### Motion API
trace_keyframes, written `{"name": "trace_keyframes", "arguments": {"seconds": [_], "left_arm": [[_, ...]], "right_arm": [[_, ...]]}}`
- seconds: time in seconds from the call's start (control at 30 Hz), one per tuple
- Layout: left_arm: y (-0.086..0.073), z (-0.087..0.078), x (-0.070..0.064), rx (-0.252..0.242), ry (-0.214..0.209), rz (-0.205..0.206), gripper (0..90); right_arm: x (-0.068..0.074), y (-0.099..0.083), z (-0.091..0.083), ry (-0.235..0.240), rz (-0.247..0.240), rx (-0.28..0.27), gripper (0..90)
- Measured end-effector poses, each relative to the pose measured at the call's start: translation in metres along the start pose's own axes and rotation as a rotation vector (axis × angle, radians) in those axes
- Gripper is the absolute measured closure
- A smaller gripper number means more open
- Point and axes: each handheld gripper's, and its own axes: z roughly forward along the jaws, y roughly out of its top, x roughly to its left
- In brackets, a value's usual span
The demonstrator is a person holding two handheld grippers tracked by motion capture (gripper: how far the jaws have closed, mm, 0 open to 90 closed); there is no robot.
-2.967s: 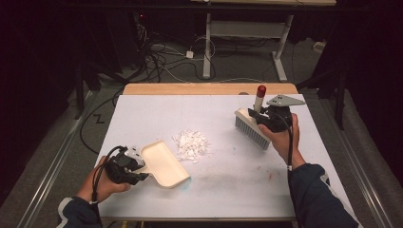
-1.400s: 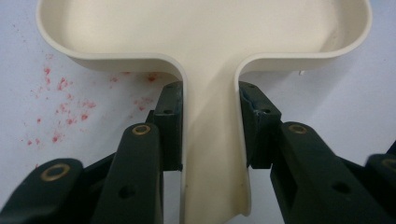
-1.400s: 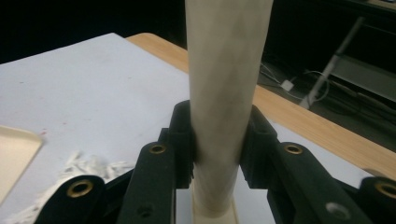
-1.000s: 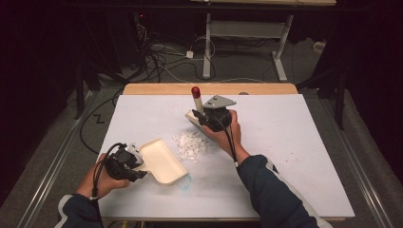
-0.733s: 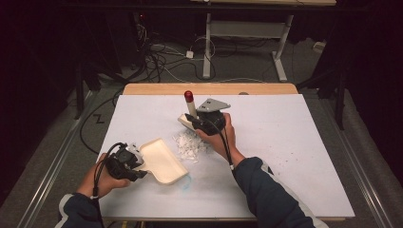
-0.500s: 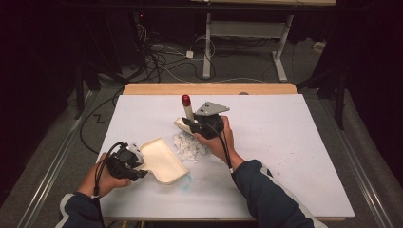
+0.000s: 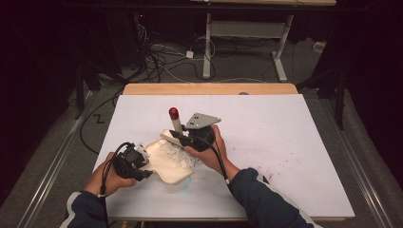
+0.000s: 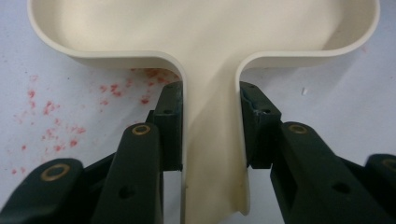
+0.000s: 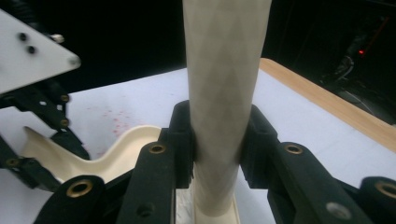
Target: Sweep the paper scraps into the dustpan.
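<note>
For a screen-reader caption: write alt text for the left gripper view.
The left gripper is shut on the handle of a cream dustpan, one black jaw on each side, seen from close behind. The dustpan's tray widens toward the top of the picture, resting on a white table speckled with small red spots.

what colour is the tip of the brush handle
Red, on the brush handle tip, clearest in the high view.

The right gripper (image 7: 183,137) has carried the brush (image 7: 175,124) from the far right of the surface (image 7: 285,142) across to the left and down, right up against the dustpan (image 7: 166,164). The white scraps (image 7: 183,156), once a loose heap apart from the dustpan, now lie at its mouth.
</note>
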Motion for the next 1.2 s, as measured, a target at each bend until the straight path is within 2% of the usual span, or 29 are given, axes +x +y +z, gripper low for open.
{"name": "trace_keyframes", "arguments": {"seconds": [0.13,0.33,0.5,0.67,0.73,0.87,0.93,0.97,1.0,1.07,1.1,1.2], "left_arm": [[0.0,0.001,-0.001,0.004,0.003,-0.003,62.8],[-0.003,0.004,-0.001,0.002,0.001,-0.006,62.9],[-0.004,0.005,-0.001,0.004,-0.001,-0.001,62.9],[-0.006,0.007,-0.001,0.001,-0.001,-0.001,62.8],[-0.006,0.009,-0.001,0.008,0.002,-0.003,62.8],[-0.007,0.008,-0.003,0.011,0.008,0.005,62.8],[-0.007,0.008,-0.004,0.012,0.013,0.008,62.8],[-0.007,0.007,-0.005,0.013,0.013,0.005,62.8],[-0.006,0.007,-0.005,0.015,0.014,0.003,62.8],[-0.006,0.008,-0.006,0.016,0.013,0.001,62.8],[-0.006,0.008,-0.006,0.017,0.01,0.0,62.8],[-0.006,0.008,-0.007,0.021,0.01,-0.003,62.8]], "right_arm": [[0.01,0.002,-0.002,0.031,-0.003,-0.017,71.5],[0.013,0.011,-0.01,0.035,-0.017,-0.034,71.6],[0.001,0.026,-0.026,0.008,-0.014,-0.071,71.5],[-0.017,0.034,-0.038,-0.061,0.004,-0.079,71.5],[-0.025,0.032,-0.04,-0.077,0.018,-0.07,71.5],[-0.034,0.02,-0.049,-0.168,0.019,-0.018,71.6],[-0.031,0.01,-0.058,-0.21,0.008,0.014,71.5],[-0.031,0.01,-0.058,-0.21,0.008,0.014,71.5],[-0.024,-0.002,-0.068,-0.249,-0.016,0.045,71.5],[-0.021,-0.007,-0.071,-0.259,-0.009,0.06,71.6],[-0.016,-0.017,-0.075,-0.254,0.011,0.083,71.6],[-0.01,-0.023,-0.076,-0.246,0.036,0.084,71.5]]}}
